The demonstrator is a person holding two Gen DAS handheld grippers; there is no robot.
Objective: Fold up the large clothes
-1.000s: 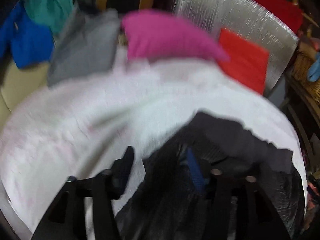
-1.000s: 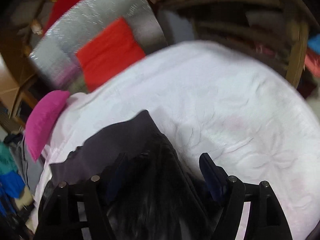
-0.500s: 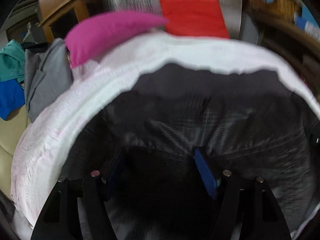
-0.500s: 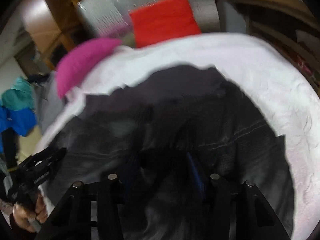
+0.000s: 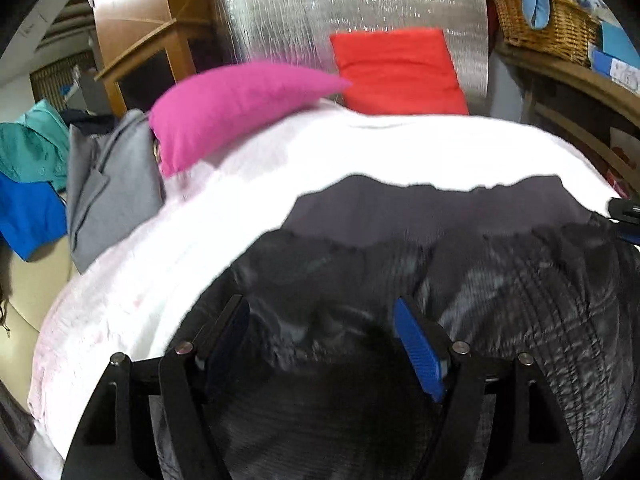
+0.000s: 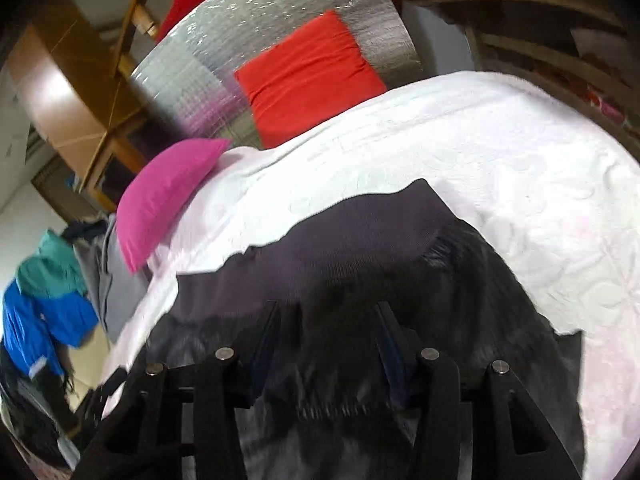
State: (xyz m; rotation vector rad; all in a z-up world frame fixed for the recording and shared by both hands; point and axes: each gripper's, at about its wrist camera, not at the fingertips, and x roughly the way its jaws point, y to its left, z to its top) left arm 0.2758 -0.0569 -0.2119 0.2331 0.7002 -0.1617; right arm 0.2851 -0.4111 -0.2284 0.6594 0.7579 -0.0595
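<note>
A black quilted jacket (image 5: 500, 300) with a grey ribbed hem (image 5: 420, 208) lies spread on a white bedspread (image 5: 360, 148). My left gripper (image 5: 320, 324) sits low over the jacket's near left part. Its blue-padded fingers stand wide apart with dark fabric under and between them, and the pads do not visibly press. In the right wrist view the same jacket (image 6: 400, 264) fills the lower half. My right gripper (image 6: 326, 320) has its fingers drawn in on a thick bunch of the black fabric.
A pink pillow (image 5: 240, 100) and a red cushion (image 5: 400, 72) lie at the bed's far end against a silver mat (image 5: 340, 8). Grey (image 5: 112, 184), teal and blue clothes (image 5: 28, 184) hang off the left side. A wicker basket (image 5: 548, 28) stands on shelving at the right.
My left gripper has moved off the bare bedspread onto the jacket and rolled level. My right gripper's fingers have narrowed onto the fabric. The jacket is now spread wider, hem at the far side.
</note>
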